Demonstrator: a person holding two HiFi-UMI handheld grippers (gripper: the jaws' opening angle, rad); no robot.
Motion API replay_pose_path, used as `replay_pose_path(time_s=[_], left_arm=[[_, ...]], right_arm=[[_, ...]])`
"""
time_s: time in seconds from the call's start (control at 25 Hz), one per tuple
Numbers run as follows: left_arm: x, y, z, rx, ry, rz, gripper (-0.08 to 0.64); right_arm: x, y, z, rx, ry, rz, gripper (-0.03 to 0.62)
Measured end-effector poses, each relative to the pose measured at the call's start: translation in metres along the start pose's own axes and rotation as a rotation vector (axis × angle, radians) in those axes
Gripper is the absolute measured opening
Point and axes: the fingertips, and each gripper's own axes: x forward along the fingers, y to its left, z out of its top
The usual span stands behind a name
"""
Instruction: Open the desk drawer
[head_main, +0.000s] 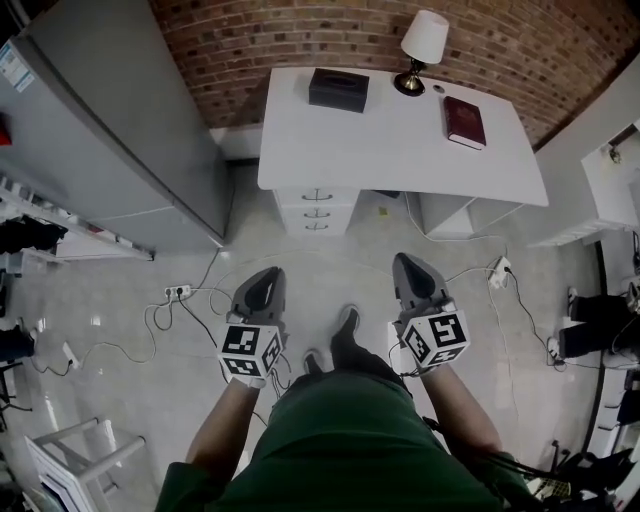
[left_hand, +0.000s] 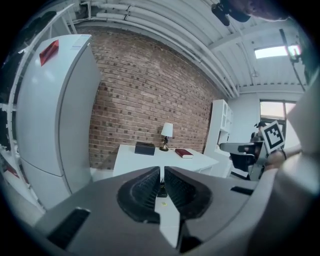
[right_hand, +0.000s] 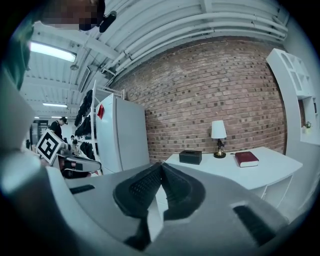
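- A tall grey fridge (head_main: 120, 130) stood at the far left, just beside the desk's left end. It would likely leave little elbow room on that side.
- A power strip (head_main: 178, 292) and loose white cables (head_main: 160, 320) lay on the floor left of the person. The walk forward looked safer straight ahead than to the left.
- The left gripper (head_main: 263, 288) was held low in front of the person, well apart from the desk. Its jaws were all but together, only a thin slit showing, with nothing between them. They would have to be spread before meeting a handle.
- The drawers (head_main: 317, 210), a stack of three with small curved handles, sat under the left part of the white desk (head_main: 400, 140). All three looked fully pushed in, so the opening had not begun.
- The step in hand seemed to be the approach: come close, lower one gripper level with a handle, close on its middle, then pull straight back.
- On the desktop stood a black box (head_main: 338, 89), a lamp (head_main: 420, 50) and a red book (head_main: 464, 121). A smooth pull should keep the lamp from rocking.
- The right gripper (head_main: 413, 270) hung level with the left, jaws pressed together and empty, also far from the drawers.
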Motion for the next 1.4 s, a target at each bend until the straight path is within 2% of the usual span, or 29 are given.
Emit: replay_pose_path(time_s=[0.32,0.64,0.84,1.0,1.16,1.28,1.4], left_arm=[[0.074,0.017,-0.008,-0.076,0.066,0.028,0.025],[0.135,0.037,-0.039,-0.193,0.150,0.046,0.025],[0.168,0.056,-0.065,-0.230,0.194,0.040,0.025],[0.197,0.074,-0.094,-0.209,0.245,0.040,0.025],[0.239,0.089,-0.131,-0.207,0.297,-0.001,0.025],[0.271,0.103,-0.170,-0.263,0.327,-0.029,0.025],[0.299,0.109,-0.185,-0.353,0.323,-0.048,0.025]], right_arm=[[0.058,-0.050,-0.003,0.008,0.045,0.036,0.002],[0.108,-0.082,-0.017,0.014,0.097,0.106,0.002],[0.132,-0.094,-0.032,0.021,0.120,0.119,0.002],[0.139,-0.106,-0.060,0.078,0.159,0.077,0.002],[0.150,-0.121,-0.085,0.133,0.176,0.002,0.002],[0.155,-0.132,-0.119,0.152,0.174,-0.063,0.002],[0.154,-0.143,-0.141,0.167,0.188,-0.106,0.002]])
